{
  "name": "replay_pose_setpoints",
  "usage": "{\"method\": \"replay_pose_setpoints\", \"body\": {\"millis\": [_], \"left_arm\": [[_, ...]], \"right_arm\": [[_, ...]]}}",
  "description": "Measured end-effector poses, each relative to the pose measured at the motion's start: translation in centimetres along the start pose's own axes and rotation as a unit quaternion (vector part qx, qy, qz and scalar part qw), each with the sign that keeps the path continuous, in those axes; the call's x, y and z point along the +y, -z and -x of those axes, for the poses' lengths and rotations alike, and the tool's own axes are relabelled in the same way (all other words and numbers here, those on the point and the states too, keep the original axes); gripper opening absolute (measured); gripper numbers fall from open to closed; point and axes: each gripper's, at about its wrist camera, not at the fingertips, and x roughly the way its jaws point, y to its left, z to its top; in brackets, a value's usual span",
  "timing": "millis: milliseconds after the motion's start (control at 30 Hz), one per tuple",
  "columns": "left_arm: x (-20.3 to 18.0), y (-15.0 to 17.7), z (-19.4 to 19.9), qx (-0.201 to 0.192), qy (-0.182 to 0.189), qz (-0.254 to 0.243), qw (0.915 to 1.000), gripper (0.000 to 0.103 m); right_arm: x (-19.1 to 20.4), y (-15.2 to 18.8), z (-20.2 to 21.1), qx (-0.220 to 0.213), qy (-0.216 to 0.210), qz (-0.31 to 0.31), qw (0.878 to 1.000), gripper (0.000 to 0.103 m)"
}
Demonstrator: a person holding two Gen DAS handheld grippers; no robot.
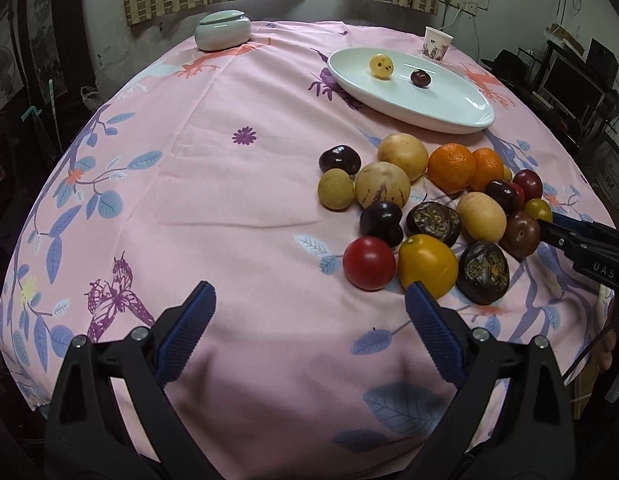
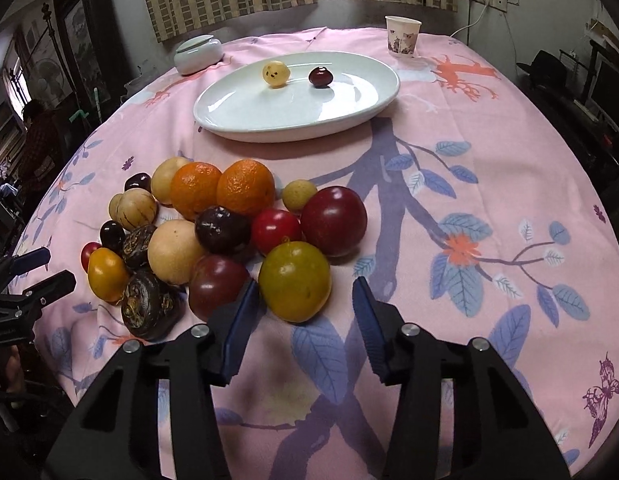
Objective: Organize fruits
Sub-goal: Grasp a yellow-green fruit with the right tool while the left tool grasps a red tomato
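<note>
Only the right wrist view shows the big red plum behind the greenish fruit, which sits just ahead of the right gripper, released. The left gripper, released, hovers beside the fruit pile; two small fruits lie on the plate

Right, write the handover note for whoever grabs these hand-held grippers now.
Left hand-held gripper: open, empty, over bare cloth just short of the fruit pile.
Right hand-held gripper: open, empty, jaws at the near side of the yellow-green fruit, not gripping it.
Done: two small fruits on the white plate, one pale yellow, one dark red.
Left: all the rest of the pile, on the tablecloth in front of the plate.
</note>
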Motion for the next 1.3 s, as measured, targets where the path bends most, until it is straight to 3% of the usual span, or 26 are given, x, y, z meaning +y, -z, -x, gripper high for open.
{"method": "replay_pose_setpoints", "body": {"millis": [133,500,633,767,867,1033,1233,1300], "left_arm": [[0.0,0.1,-0.1,0.002,-0.002,0.000,1.0000,0.097],[0.5,0.1,-0.8,0.013,-0.008,0.002,0.9999,0.097],[0.5,0.1,-0.6,0.011,-0.007,0.002,0.9999,0.097],[0.3,0.1,-0.7,0.015,-0.005,-0.002,0.9999,0.097],[0.2,0.1,-0.5,0.012,-0.004,-0.005,0.9999,0.097],[-0.2,-0.1,-1.2,0.017,-0.004,-0.013,0.9998,0.097],[-1.0,-0.3,-3.2,0.029,-0.015,-0.033,0.9989,0.097],[-1.1,-0.6,-3.7,0.021,-0.010,-0.029,0.9993,0.092]], "right_arm": [[0.0,-0.5,-0.6,0.000,-0.007,-0.002,1.000,0.042],[-0.6,-0.5,-1.1,0.018,-0.015,-0.027,0.999,0.042],[0.1,-0.1,-0.9,0.008,0.002,-0.012,1.000,0.042],[-0.5,-0.4,-1.3,0.007,-0.014,-0.027,1.000,0.039],[-0.7,0.0,-0.2,0.002,-0.020,-0.041,0.999,0.039],[0.3,1.1,3.9,-0.022,-0.011,-0.010,1.000,0.039],[-0.1,2.3,3.4,0.009,-0.026,-0.024,0.999,0.039],[0.0,2.3,3.0,0.017,-0.037,-0.027,0.999,0.039]]}}
